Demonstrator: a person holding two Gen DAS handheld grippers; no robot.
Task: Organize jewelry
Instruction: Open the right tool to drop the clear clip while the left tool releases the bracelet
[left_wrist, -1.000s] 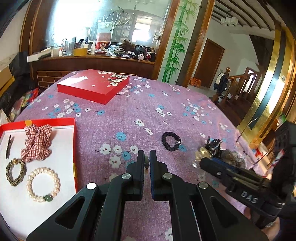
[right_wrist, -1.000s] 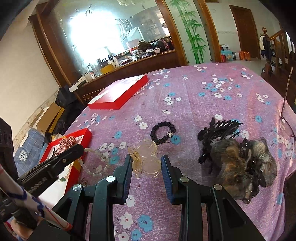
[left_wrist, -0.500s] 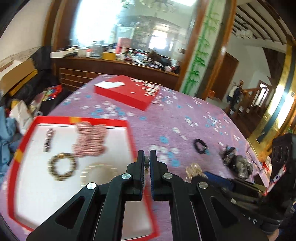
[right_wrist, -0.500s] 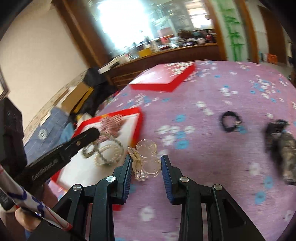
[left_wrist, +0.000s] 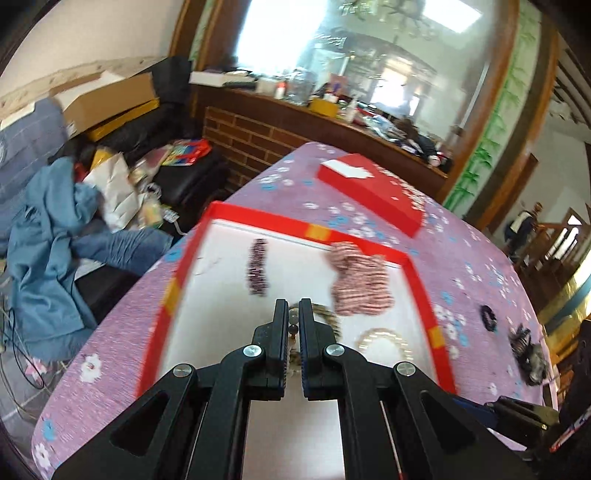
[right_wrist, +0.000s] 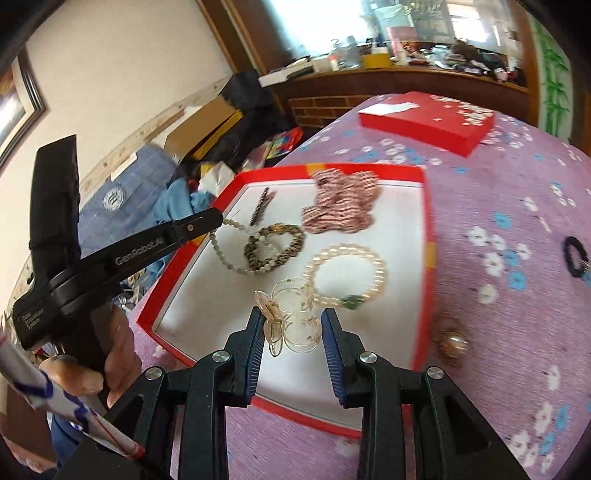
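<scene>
Jewelry tray (right_wrist: 424, 236), red-rimmed with white floor, lies at the near left corner of our floral tablecloth (right_wrist: 498, 332). Both our claws tilt downward above it. Left gripper (left_wrist: 293, 317), clenched on a pale bead necklace (right_wrist: 225, 254) dangling over the tray's left side. Right gripper (right_wrist: 293, 325), grasping a clear hair clip (right_wrist: 291, 317) above the tray's near edge. Within: checked scrunchie (right_wrist: 341, 203), pearl bracelet (right_wrist: 345, 273), bronze bracelet (right_wrist: 275, 245).

Clear glossy plastic clip (right_wrist: 293, 321); checked cloth scrunchie (right_wrist: 341, 201).
</scene>
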